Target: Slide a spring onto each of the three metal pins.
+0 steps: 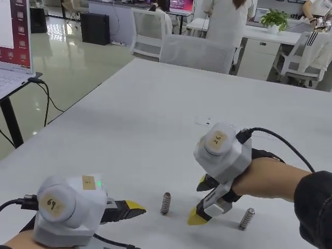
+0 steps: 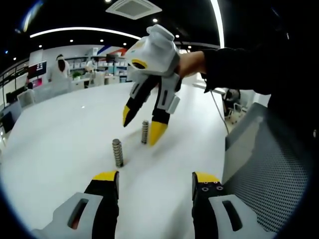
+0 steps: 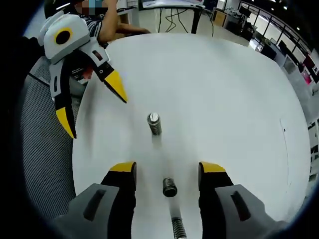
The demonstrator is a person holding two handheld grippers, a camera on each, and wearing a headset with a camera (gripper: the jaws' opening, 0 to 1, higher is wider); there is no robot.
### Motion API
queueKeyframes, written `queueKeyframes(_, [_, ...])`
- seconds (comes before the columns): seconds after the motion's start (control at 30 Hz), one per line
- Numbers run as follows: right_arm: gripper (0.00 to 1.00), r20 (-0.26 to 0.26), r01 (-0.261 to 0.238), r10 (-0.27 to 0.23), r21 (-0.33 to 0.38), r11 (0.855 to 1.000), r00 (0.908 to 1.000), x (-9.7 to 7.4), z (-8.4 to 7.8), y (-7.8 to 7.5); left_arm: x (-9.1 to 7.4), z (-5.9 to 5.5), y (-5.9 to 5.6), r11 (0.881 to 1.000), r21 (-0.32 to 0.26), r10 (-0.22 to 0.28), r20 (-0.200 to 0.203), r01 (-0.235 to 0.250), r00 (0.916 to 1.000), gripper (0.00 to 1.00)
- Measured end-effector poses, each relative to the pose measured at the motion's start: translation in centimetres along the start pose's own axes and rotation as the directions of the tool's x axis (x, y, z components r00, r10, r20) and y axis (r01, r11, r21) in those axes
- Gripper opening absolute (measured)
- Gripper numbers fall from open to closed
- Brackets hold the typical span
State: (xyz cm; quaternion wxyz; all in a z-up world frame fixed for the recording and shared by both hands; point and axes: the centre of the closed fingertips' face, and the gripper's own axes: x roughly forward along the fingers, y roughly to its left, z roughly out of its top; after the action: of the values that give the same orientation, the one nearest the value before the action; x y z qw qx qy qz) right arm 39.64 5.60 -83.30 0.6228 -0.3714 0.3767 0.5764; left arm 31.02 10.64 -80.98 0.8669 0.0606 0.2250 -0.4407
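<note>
**Student:** Where the head view looks down on the white table (image 1: 155,104), what is hard to make out?

**Tutor:** Spring A (image 1: 165,203) stands upright between the two grippers. Spring C (image 1: 247,219) stands near the right gripper (image 1: 201,199) and seems to lean. The left gripper (image 1: 129,209) presents a single yellow tip, so its opening cannot be read here. Any pin inside the coils is too small to tell.

**Student:** And the left gripper view?

**Tutor:** Its own jaws rise wide apart, holding nothing, with A just ahead of them. Spring B (image 2: 144,132) appears between the right gripper's spread tips (in the head view, that gripper's body stands in front of this spot).

**Student:** The right gripper view?

**Tutor:** Three springs lie in one line. A is farthest and has a bright flat top. B stands in the gap of the parted jaws, touching neither. C is cut off by the lower edge. The left gripper shows at upper left, jaws spread.
</note>
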Motion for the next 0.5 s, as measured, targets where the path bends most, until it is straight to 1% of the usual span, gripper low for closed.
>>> queueKeyframes(0.2, [0.59, 0.054, 0.04, -0.042, 0.045, 0.998, 0.9976, -1.2, -0.9, -0.6, 0.0, -0.1, 0.0, 1.0, -0.001, 0.001, -0.002, -0.001, 1.0, 0.54])
queueKeyframes(0.3, [0.62, 0.067, 0.06, -0.064, 0.058, 0.997, 0.9957, -1.7, -1.5, -0.8, 0.0, 0.0, 0.0, 1.0, -0.002, 0.002, -0.002, -0.002, 1.0, 0.54])
queueKeyframes(0.5, [0.67, 0.114, 0.091, -0.104, 0.112, 0.989, 0.988, -2.7, -2.9, -1.2, 0.0, -0.1, 0.1, 1.0, -0.005, 0.005, 0.0, -0.005, 1.0, 0.54])
